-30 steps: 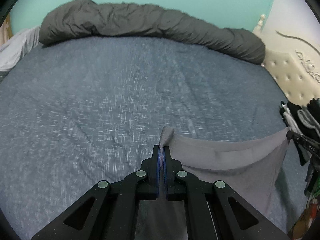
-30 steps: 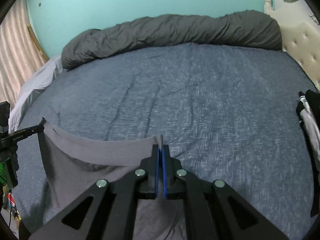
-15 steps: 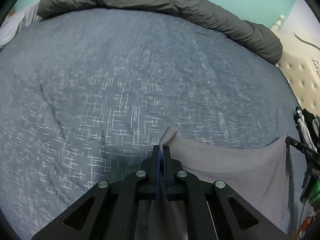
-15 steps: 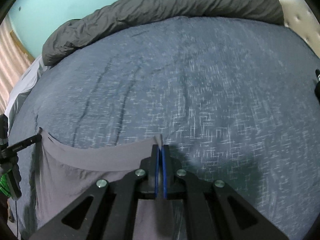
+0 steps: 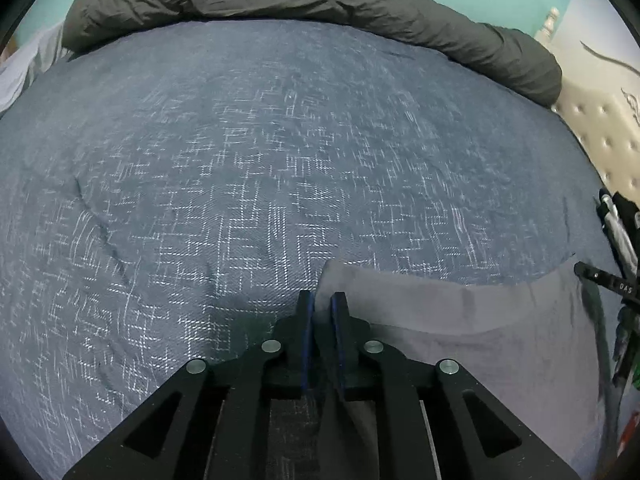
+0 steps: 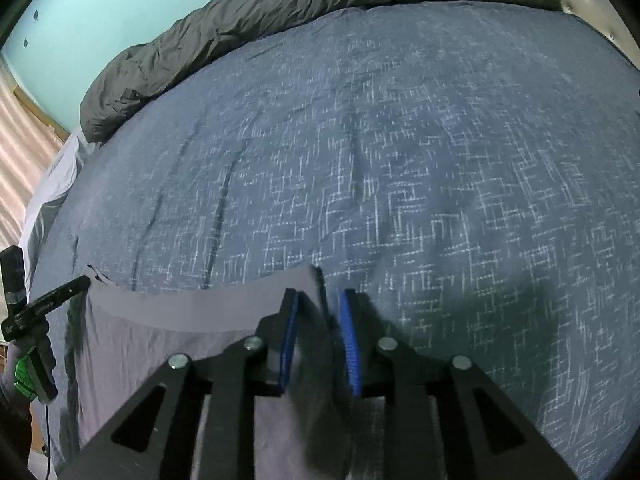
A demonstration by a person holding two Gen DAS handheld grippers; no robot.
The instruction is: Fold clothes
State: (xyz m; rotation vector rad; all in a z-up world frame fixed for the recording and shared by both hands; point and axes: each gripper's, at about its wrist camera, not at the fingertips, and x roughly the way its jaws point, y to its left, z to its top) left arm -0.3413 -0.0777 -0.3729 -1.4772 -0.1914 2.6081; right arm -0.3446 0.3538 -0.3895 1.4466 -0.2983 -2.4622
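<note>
A grey garment hangs spread between my two grippers, low over the blue patterned bed. My left gripper has its jaws slightly parted, with the garment's left corner still between them. My right gripper is open, and the garment's right corner lies loose between its blue pads. In the right wrist view the garment stretches left to the other gripper's tip. In the left wrist view the right gripper's tip shows at the garment's far corner.
A rolled dark grey duvet lies along the far edge of the bed, also in the right wrist view. A cream tufted headboard is at the right. Dark clothes lie at the right edge. A pink curtain hangs at the left.
Both grippers have come down and forward over the bed with the garment. The right gripper's jaws have opened, and the left gripper's jaws have parted slightly.
</note>
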